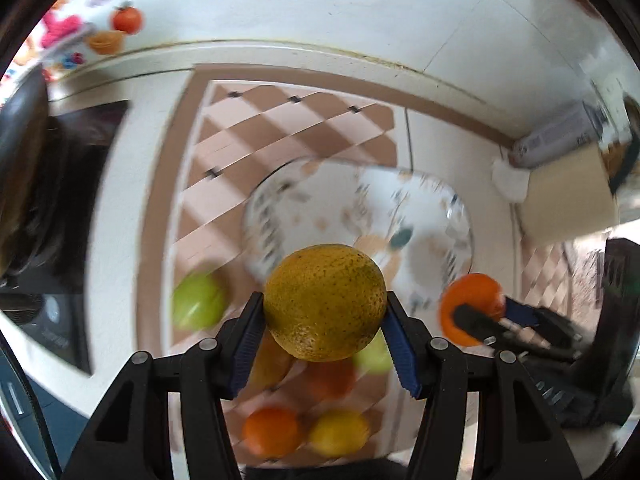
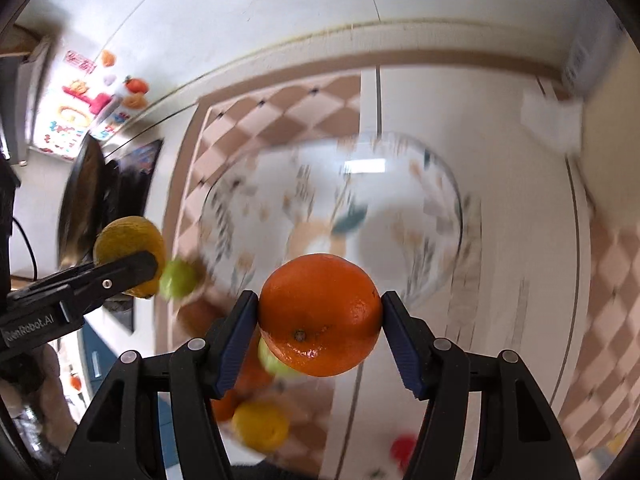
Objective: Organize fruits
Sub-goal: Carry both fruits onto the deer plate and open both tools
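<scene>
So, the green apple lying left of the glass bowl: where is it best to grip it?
Probably across the green apple at its widest middle, coming from above: it is round, with free space around it. Both grippers are full now, and blur hides its stem.

only readable txt: "renrobot.ai" in white on the black body of the left tongs (image 2: 120, 276), seen from right wrist cam.

Bright daylight; blurred background, fisheye-warped dark edges.

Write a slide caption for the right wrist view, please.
Right gripper holds an orange above a patterned glass bowl, more fruit below.
</scene>
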{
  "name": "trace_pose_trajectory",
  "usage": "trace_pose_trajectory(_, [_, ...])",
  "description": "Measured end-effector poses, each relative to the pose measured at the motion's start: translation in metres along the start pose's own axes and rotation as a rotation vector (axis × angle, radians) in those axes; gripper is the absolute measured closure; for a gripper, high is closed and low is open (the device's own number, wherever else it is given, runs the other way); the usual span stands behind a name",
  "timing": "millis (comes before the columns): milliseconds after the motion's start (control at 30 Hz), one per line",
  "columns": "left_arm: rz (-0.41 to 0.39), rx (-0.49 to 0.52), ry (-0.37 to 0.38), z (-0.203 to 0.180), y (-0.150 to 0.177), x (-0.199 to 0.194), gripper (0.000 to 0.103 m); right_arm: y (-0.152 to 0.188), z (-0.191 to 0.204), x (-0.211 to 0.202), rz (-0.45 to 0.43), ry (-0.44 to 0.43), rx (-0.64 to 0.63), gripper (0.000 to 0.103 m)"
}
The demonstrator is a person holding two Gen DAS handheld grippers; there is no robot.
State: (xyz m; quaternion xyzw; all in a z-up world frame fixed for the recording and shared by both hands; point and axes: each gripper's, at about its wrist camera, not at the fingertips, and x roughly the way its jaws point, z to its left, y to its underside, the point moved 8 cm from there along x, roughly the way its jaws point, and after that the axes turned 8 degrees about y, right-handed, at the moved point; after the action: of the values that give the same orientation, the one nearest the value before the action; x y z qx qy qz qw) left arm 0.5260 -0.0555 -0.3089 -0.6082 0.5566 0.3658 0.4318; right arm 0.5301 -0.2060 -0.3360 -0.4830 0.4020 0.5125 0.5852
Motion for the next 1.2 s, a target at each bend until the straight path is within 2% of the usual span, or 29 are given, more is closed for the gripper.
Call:
trace_pose_trajectory(200, [0.144, -0.097, 0.047, -0.004, -0.054, 0.074, 0.048, -0.046, -0.008, 0.045, 0.064, 0.061, -0.040, 0.038])
trace_pose_trajectory(367, [0.255, -0.196, 0.102, -0.001, -0.066, 0.115, 0.048, -0.064, -0.015, 0.076, 0.111, 0.067, -0.059, 0.038])
trace_pose_trajectory(533, [0.302, -0.217, 0.095, -0.001, -0.070, 0.135, 0.048, -0.073, -0.012, 0.092, 0.147, 0.074, -0.095, 0.038])
trace_pose_trajectory(700, [0.322, -0.202, 0.075, -0.005, -0.069, 0.135, 0.048, -0.080, -0.013, 0.100, 0.174, 0.070, -0.104, 0.036])
trace_pose_trajectory(833, [0.325, -0.199, 0.059, -0.004, -0.066, 0.136, 0.048, -0.083, -0.014, 0.099, 0.187, 0.043, -0.086, 0.021])
trace_pose_trajectory(867, [0.318, -0.193, 0.058, -0.005, -0.066, 0.135, 0.046, -0.083, -0.015, 0.096, 0.182, 0.041, -0.084, 0.021])
trace_pose_trajectory(1000, [0.275, -0.166, 0.043, -0.006, -0.070, 0.126, 0.019, -0.079, -0.025, 0.084, 0.166, 0.070, -0.067, 0.016])
trace_pose_trajectory(1067, [0.249, -0.151, 0.025, -0.006, -0.071, 0.117, 0.018, -0.074, -0.028, 0.078, 0.155, 0.092, -0.059, 0.015])
trace_pose_trajectory(1200, [0.167, -0.084, -0.085, -0.001, -0.067, 0.094, 0.018, -0.059, -0.034, 0.063, 0.123, 0.125, -0.032, 0.015])
